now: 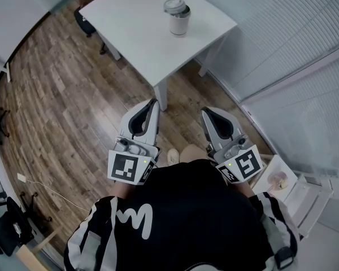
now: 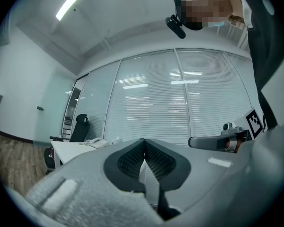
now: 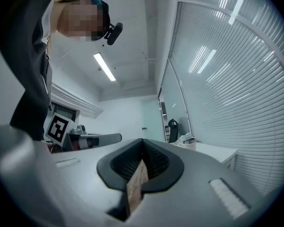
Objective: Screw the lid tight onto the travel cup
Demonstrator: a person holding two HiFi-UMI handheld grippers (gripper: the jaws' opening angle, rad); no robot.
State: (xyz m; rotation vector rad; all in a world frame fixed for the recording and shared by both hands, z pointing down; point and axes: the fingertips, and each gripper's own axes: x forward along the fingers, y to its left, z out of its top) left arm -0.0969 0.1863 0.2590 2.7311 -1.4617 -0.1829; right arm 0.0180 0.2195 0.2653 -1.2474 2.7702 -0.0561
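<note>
Person (image 1: 198,219) in black holds left gripper (image 1: 154,103) and right gripper (image 1: 205,113) near, over the wooden floor (image 1: 73,123) — fingers (image 2: 130,161) shut together, empty. Travel cup (image 1: 179,21), lid (image 1: 176,6) on, stands far off on the white surface (image 1: 130,30).

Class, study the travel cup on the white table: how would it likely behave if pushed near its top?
The travel cup stands upright, taller than wide, so a high push would probably tip it. Once down, its round body would likely roll. Its smooth wall looks slippery.
</note>
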